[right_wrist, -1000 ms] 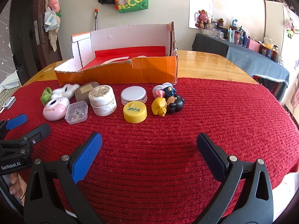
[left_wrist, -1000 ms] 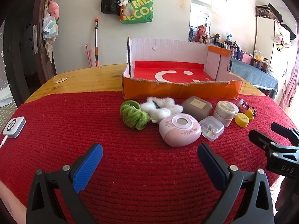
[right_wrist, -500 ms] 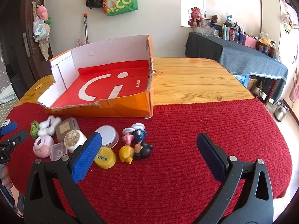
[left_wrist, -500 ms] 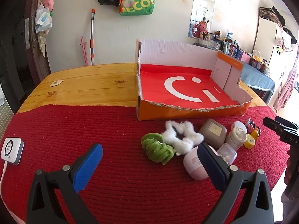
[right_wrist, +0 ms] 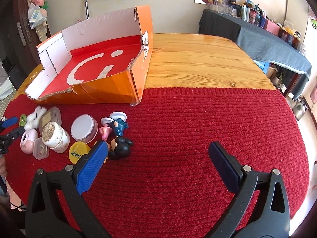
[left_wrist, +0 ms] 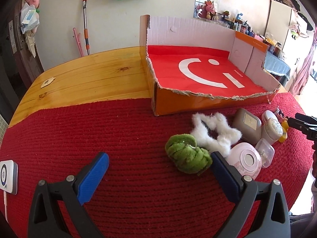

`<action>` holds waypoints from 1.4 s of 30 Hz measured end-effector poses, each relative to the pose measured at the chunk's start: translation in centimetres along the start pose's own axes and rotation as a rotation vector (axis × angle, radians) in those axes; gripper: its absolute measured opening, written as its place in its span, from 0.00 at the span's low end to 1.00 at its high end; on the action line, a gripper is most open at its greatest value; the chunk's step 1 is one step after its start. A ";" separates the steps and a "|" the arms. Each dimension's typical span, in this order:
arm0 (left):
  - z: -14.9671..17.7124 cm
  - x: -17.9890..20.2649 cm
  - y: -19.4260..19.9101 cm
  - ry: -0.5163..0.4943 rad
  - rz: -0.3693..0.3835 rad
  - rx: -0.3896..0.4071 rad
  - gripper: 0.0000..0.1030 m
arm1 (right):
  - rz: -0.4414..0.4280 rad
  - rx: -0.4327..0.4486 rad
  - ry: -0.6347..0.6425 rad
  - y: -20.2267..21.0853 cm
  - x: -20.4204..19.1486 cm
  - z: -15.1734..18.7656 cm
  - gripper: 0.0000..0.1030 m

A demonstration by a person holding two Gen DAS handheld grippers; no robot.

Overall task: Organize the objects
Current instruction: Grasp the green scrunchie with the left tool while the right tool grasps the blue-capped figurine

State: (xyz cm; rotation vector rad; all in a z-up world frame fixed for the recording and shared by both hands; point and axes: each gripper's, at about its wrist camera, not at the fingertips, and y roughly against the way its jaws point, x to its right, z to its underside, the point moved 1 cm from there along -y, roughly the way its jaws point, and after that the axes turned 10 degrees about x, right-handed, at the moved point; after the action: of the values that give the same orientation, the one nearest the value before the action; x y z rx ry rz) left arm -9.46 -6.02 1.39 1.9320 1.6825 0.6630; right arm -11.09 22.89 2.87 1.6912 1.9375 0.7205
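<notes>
A: Where did things stand? Was either claw carrying anything?

B: No. The left claw [left_wrist: 158, 170] was spread wide and empty above the red knitted cloth [left_wrist: 122, 130], and the right claw [right_wrist: 156, 162] was just as wide and empty, over bare cloth in the lower middle of its frame. The cardboard box [left_wrist: 210, 101] sat empty too, in the upper right of the left view.

A: And the things to sort?

B: Lined up on the surface just in front of the box. The green scrunchie [left_wrist: 188, 156] lay right of centre in the left view, just beside the claw's right finger, with the white fluffy scrunchie [left_wrist: 216, 132] touching it behind. The pink round case [left_wrist: 245, 160] sat further right, partly hidden by that finger. In the right view, the black figurine [right_wrist: 120, 147] lay by the left finger, at lower left.

A: How should the first pick have gone?

B: I'd have shifted the left claw right until the green scrunchie sat between the fingers, then lowered and closed gently; it looked soft and would squash. Whether the two scrunchies were tangled I couldn't tell, so a slow lift seemed wise.
</notes>
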 end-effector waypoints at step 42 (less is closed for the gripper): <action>-1.2 0.4 -0.1 -0.040 0.137 0.043 0.36 | -0.264 -0.001 0.231 -1.4 -2.8 -1.3 0.23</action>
State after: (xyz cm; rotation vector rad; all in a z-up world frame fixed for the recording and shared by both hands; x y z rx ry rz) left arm -10.26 -5.56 2.22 2.0920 1.5626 0.6383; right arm -12.61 19.84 2.99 1.3635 2.2623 0.8425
